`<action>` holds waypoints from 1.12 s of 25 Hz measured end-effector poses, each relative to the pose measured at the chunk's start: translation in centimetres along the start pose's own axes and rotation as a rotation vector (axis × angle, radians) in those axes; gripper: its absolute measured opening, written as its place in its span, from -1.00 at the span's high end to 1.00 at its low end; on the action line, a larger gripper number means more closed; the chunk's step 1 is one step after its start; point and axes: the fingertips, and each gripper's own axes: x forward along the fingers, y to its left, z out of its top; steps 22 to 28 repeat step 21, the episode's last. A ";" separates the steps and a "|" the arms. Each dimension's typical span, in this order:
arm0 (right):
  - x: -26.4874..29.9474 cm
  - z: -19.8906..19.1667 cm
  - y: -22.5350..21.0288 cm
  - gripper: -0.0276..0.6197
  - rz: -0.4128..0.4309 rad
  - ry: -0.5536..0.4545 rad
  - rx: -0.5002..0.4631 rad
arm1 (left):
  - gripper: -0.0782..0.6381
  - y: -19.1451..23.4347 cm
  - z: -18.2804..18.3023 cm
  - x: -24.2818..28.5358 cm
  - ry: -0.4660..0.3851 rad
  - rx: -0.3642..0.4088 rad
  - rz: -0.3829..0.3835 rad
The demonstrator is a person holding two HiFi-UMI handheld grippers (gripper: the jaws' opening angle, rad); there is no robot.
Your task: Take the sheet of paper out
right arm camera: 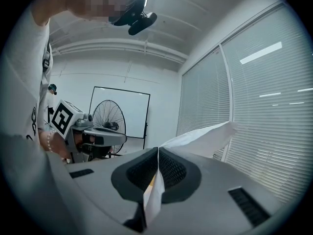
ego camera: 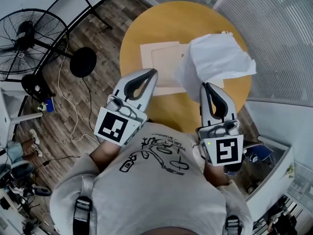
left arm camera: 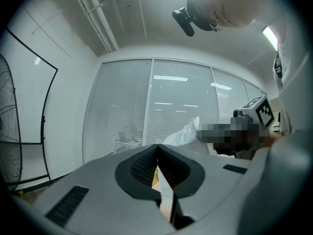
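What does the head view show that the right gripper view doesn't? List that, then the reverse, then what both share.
Head view only: the whole round table and the envelope lying on it. Right gripper view only: the whiteboard behind the fan, and the head camera overhead. Both: the paper pinched in the shut right gripper, the left gripper, the fan.

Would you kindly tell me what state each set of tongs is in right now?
Left tongs: closed on the edge of the envelope.
Right tongs: closed on the white sheet of paper.
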 end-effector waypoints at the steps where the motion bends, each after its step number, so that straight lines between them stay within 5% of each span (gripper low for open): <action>1: 0.1 0.1 0.0 0.88 -0.003 -0.005 0.006 | 0.73 0.1 -0.1 0.0 0.000 -0.001 0.000; 28: 0.8 0.2 0.5 0.88 0.004 0.002 0.002 | 0.72 0.8 -0.1 -0.4 -0.001 -0.012 -0.001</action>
